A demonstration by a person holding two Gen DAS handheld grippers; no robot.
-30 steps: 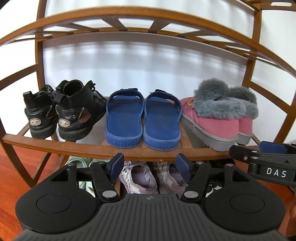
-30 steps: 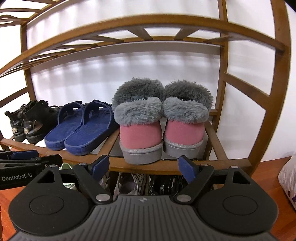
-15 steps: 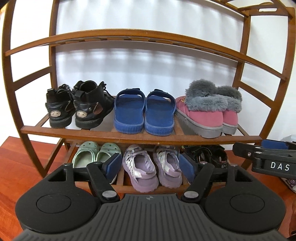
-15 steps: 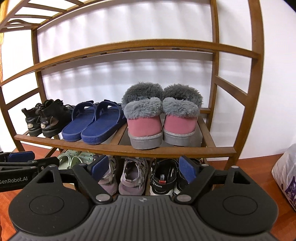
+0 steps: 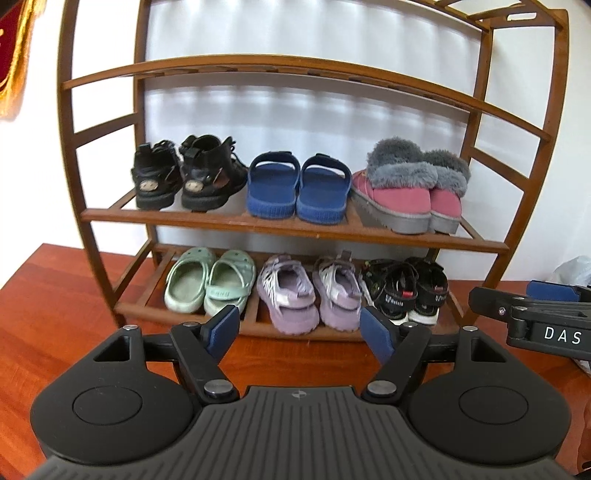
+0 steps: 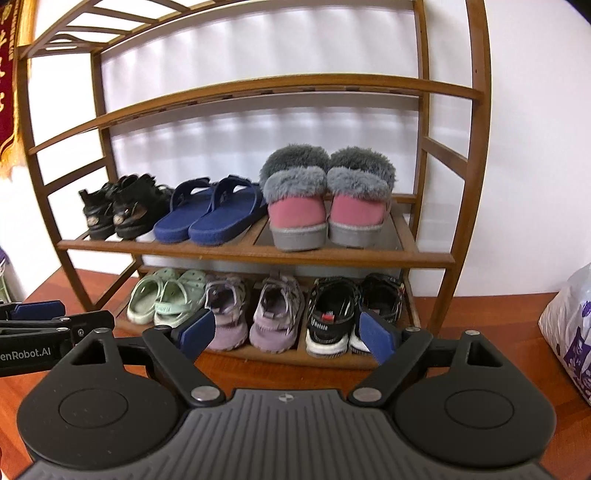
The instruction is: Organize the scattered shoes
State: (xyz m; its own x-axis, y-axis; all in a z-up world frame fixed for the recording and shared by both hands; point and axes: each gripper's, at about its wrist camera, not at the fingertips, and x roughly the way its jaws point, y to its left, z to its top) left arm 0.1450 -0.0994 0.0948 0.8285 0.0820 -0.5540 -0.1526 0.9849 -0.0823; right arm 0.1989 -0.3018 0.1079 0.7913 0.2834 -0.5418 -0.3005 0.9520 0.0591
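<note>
Both pairs of blue-padded fingers stood apart with nothing between them: the left gripper (image 5: 301,328) hung over the red-brown wooden floor (image 5: 55,314) in front of the rack, and the right gripper (image 6: 286,330) did the same just beside it, its side showing at the right edge of the left wrist view. Beyond the fingertips stood the wooden shoe rack (image 5: 291,232), set against a white wall (image 5: 295,33). On its lowest shelf, nearest the grippers, three pairs sat side by side with heels outward: mint green clogs (image 5: 208,282) on the left, lilac sneakers (image 5: 308,291) in the middle, and black sandals (image 5: 406,291) with white soles on the right. One shelf up, another three pairs were lined up the same way: black ankle boots (image 5: 188,173) on the left, blue slides (image 5: 299,190) in the middle, and pink slippers (image 6: 327,199) with grey fur cuffs on the right. In the left wrist view the pink pair appeared turned slightly, its side facing the camera. Higher shelves of the rack showed only their slats. To the right of the rack, on the floor, lay a white plastic bag (image 6: 570,328) with purple print, and at the far left edge a dark red banner (image 6: 9,85) with gold fringe hung on the wall.
</note>
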